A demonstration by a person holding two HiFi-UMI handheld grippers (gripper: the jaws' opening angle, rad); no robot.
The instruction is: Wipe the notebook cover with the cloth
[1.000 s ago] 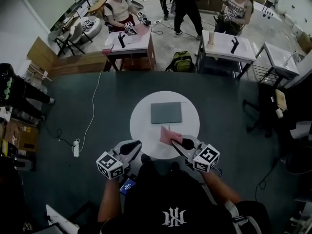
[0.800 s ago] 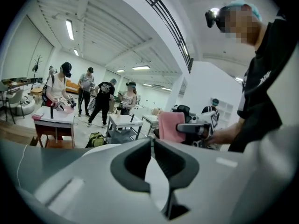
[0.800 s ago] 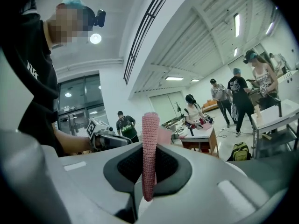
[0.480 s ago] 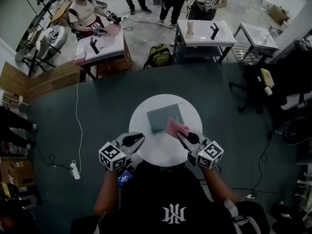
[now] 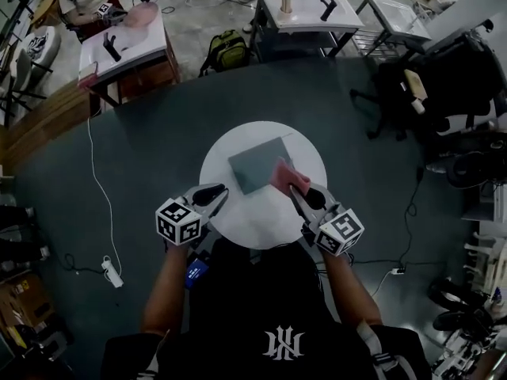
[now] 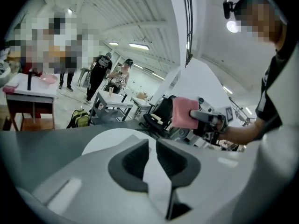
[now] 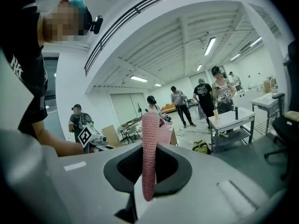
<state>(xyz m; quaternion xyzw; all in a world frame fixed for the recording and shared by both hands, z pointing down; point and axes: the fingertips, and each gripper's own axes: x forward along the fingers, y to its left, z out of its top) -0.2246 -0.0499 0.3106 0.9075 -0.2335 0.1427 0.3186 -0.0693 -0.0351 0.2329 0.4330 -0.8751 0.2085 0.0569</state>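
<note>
1. Gripping the pink cloth (image 5: 287, 176) by one edge, the right hand-held gripper (image 5: 297, 190) has its jaws closed on it. The cloth hangs over the near right corner of the grey notebook (image 5: 255, 165), which lies flat on the round white tabletop (image 5: 245, 224).
2. The left hand-held gripper (image 5: 215, 194) hovers at the tabletop's near left edge, apart from the notebook. Its jaws are drawn almost together with nothing between them.
3. The cloth looks soft, light and limp. An edge pinch should hold it, but the free part will likely fold or drag, so pressing it flat on the cover would wipe better.
4. The notebook looks thin, stiff and light, with a smooth cover. It may slide under the wipe, so the empty hand-held gripper could steady its left edge.
5. Only the head view shows the notebook and the cloth over it. Whether the cloth touches the cover, I cannot tell.
6. The right gripper view shows the cloth edge-on, standing up between the pads, with no notebook in sight. The left gripper view shows the cloth's flat pink face from the side
</note>
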